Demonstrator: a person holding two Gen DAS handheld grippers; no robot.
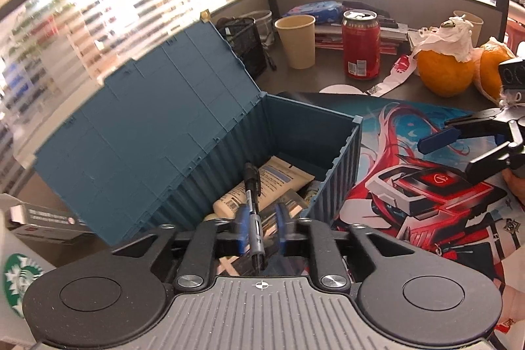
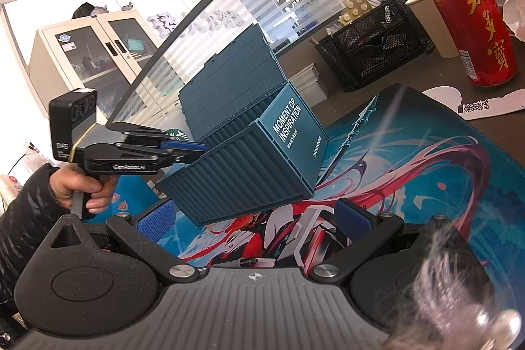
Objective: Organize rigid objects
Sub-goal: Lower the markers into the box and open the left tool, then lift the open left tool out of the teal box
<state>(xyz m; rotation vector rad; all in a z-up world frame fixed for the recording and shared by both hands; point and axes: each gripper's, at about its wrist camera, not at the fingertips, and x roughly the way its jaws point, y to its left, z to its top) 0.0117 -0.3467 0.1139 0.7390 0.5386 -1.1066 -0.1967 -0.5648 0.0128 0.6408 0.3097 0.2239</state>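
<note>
A teal container-style box (image 1: 295,127) stands open on a printed desk mat (image 1: 426,186), its lid (image 1: 147,127) leaning back to the left. Inside lie a cream tube (image 1: 262,189) and other small items. My left gripper (image 1: 261,227) is over the box's near edge; its blue pads are a little apart with a black and grey pen (image 1: 252,205) between them, resting against the left pad. My right gripper (image 2: 254,218) is open and empty over the mat, to the right of the box (image 2: 249,159). The left gripper (image 2: 193,150) shows there at the box's top. A pen (image 2: 252,261) lies on the mat below.
A red drink can (image 1: 361,45), a paper cup (image 1: 297,40), a black mesh organiser (image 1: 246,45), oranges (image 1: 443,71) with crumpled tissue and stacked books stand behind the mat. A Starbucks cup (image 1: 16,277) and a grey carton (image 1: 42,222) are at the left.
</note>
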